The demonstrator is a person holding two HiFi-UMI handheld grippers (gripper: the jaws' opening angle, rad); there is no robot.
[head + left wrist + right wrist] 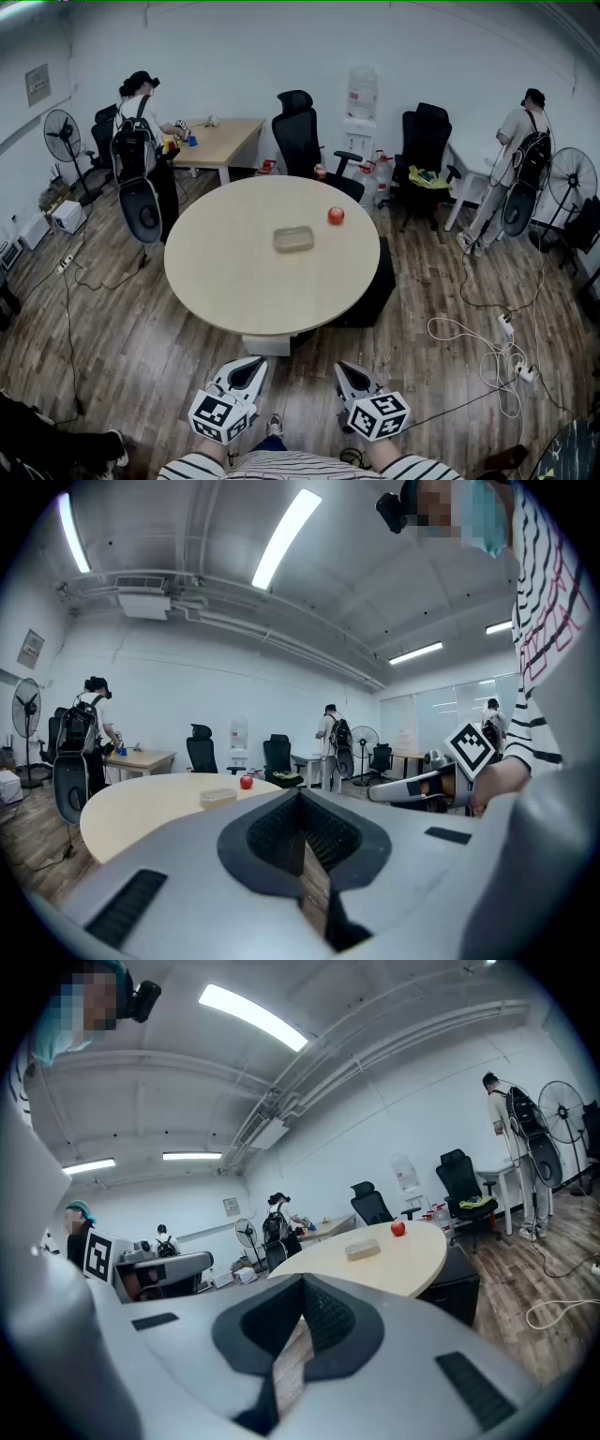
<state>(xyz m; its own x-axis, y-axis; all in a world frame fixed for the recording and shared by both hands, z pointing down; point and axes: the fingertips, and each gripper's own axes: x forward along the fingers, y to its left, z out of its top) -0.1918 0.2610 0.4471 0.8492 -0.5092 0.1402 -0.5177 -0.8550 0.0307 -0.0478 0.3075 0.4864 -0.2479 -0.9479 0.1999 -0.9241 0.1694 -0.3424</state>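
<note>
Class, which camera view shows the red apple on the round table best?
The head view: it looks down on the red apple, plain on the round table, beside the clear container. Both gripper views show it only as a small red dot far across the table, seen side-on.

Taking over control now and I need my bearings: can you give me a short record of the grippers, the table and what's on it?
left gripper: fingers together, nothing between them; held low, short of the table
right gripper: fingers together, nothing between them; level with the left one
table: round, pale top, straight ahead
box: clear, shallow, near the table's middle
red fruit: beyond and right of the box, not touching it
background: black chairs, two people at far desks
</note>
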